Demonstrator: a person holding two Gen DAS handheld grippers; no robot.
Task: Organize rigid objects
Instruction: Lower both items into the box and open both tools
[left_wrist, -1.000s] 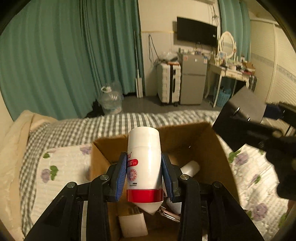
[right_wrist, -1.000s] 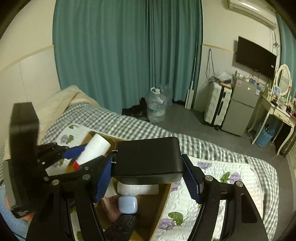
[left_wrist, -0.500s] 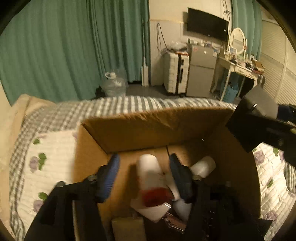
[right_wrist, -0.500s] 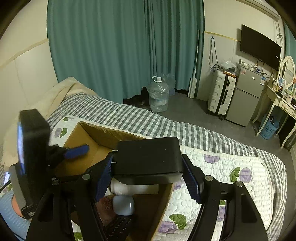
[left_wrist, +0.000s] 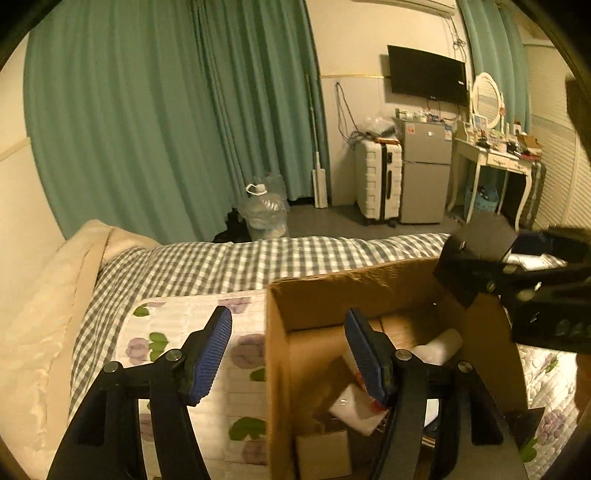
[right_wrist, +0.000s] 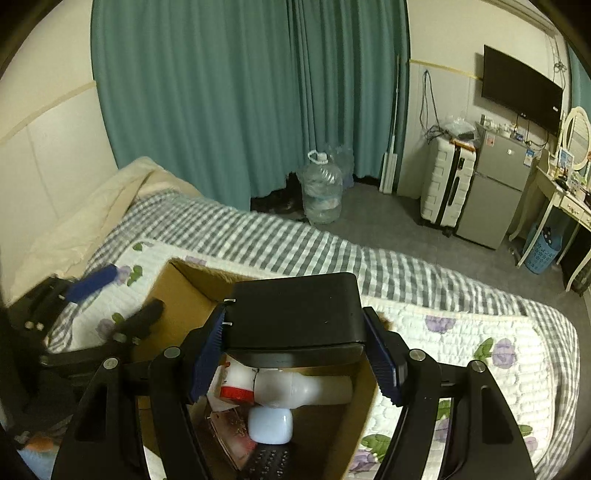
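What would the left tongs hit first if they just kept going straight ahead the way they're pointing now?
Probably the near left wall of the cardboard box, whose edge sits between the open left tongs. Depth is unclear; slightly higher, they would pass over it toward the checked bedspread.

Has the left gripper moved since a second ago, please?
Yes. The left gripper let the white bottle go into the cardboard box, then shifted left; it now straddles the box's left wall, open.

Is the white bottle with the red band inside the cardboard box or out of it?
Inside. The white bottle lies on its side in the cardboard box, and the left tongs are open and empty.
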